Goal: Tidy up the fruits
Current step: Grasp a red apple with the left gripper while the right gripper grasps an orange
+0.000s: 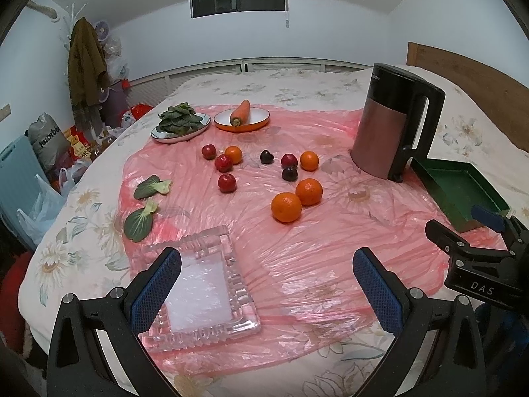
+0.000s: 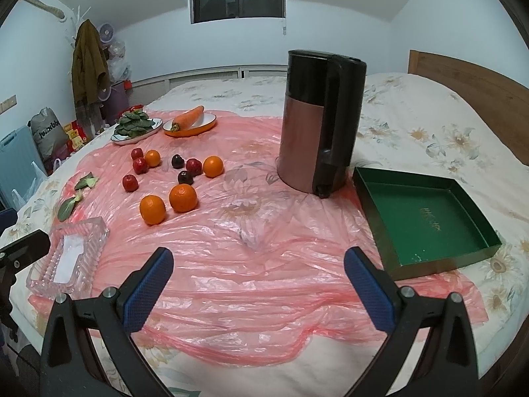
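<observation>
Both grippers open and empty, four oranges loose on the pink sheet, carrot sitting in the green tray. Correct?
One error: the carrot is not in the green tray; it lies on the orange-rimmed plate, as the left wrist view shows. The tray holds nothing. The rest stands: left gripper and right gripper open and empty, four oranges loose.

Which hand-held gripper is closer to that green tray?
The right hand-held gripper. The green tray lies just ahead of it, to its right. The left hand-held gripper hovers over by the glass dish, across the pink sheet from the tray.
</observation>
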`<state>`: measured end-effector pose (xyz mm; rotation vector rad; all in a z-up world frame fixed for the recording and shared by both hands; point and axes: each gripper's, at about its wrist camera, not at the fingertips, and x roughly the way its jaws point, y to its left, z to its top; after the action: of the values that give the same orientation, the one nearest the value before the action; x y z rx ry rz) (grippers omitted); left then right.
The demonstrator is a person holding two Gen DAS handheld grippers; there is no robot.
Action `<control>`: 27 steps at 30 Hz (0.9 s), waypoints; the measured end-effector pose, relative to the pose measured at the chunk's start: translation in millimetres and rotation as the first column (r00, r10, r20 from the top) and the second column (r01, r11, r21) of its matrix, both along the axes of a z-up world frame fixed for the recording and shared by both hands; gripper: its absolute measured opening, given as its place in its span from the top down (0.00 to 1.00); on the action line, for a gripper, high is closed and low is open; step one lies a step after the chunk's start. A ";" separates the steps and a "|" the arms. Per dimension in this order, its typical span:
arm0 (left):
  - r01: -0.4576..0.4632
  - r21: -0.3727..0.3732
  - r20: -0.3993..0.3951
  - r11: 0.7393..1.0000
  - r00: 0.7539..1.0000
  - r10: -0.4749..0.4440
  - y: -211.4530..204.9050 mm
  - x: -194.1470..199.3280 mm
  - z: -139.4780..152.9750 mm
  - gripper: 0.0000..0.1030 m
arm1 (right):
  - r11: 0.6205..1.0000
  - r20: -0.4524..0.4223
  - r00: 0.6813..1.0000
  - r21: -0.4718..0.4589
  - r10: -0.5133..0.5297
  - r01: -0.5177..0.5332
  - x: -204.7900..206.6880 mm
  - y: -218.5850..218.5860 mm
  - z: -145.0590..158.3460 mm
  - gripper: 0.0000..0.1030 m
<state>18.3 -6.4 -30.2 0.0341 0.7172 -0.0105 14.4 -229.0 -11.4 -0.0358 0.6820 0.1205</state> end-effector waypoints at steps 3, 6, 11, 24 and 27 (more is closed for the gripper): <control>0.011 -0.005 -0.018 1.000 1.000 -0.011 2.3 3.3 -2.7 0.01 | 1.000 -0.008 1.000 0.003 0.015 -0.015 2.8 2.2 -2.2 0.00; 0.002 -0.014 -0.032 1.000 0.999 -0.003 13.8 7.8 -1.9 0.01 | 0.999 -0.015 0.999 0.009 0.045 -0.045 6.4 7.4 -3.1 0.00; -0.035 -0.048 -0.041 0.998 0.999 0.033 44.7 19.1 0.6 0.01 | 0.989 -0.024 0.992 0.075 0.126 -0.124 18.6 22.4 -1.1 0.00; -0.045 -0.064 -0.105 0.997 0.994 0.039 86.5 97.3 -10.8 0.02 | 0.926 -0.103 0.938 0.228 0.330 -0.300 72.4 88.8 -28.1 0.00; -0.016 -0.052 -0.139 0.999 0.990 0.008 85.5 123.2 -19.9 0.12 | 0.912 -0.130 0.926 0.263 0.355 -0.313 86.7 100.9 -40.0 0.07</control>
<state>141.5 79.1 -50.2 -0.0223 0.8558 -0.0205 101.2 -128.1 -51.3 0.0902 0.8295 0.5430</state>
